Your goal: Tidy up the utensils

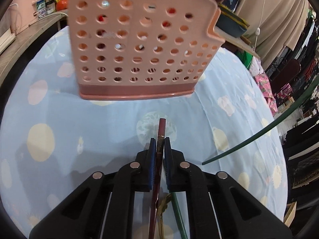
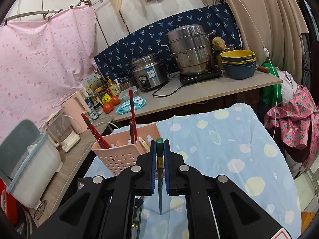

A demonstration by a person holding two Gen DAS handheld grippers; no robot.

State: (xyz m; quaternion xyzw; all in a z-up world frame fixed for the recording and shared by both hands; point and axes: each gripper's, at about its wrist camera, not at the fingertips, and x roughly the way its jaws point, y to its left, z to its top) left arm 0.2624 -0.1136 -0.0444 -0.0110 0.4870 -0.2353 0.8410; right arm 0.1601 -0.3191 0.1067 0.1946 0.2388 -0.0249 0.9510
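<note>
A pink perforated utensil basket (image 1: 135,45) stands on the blue spotted tablecloth (image 1: 59,129); it also shows in the right wrist view (image 2: 117,155), holding several red chopsticks (image 2: 132,109). My left gripper (image 1: 160,145) is shut on a dark red chopstick (image 1: 161,131), low over the cloth in front of the basket. My right gripper (image 2: 160,147) is shut on a green chopstick (image 2: 159,165), raised to the right of the basket. That green chopstick also crosses the left wrist view (image 1: 259,133).
Another green stick (image 1: 179,217) and a gold utensil (image 1: 164,205) lie on the cloth under my left gripper. A counter (image 2: 199,95) behind holds a rice cooker (image 2: 149,71), steel pots (image 2: 189,49), bowls (image 2: 238,63), bottles and tomatoes. A kettle (image 2: 74,109) stands left.
</note>
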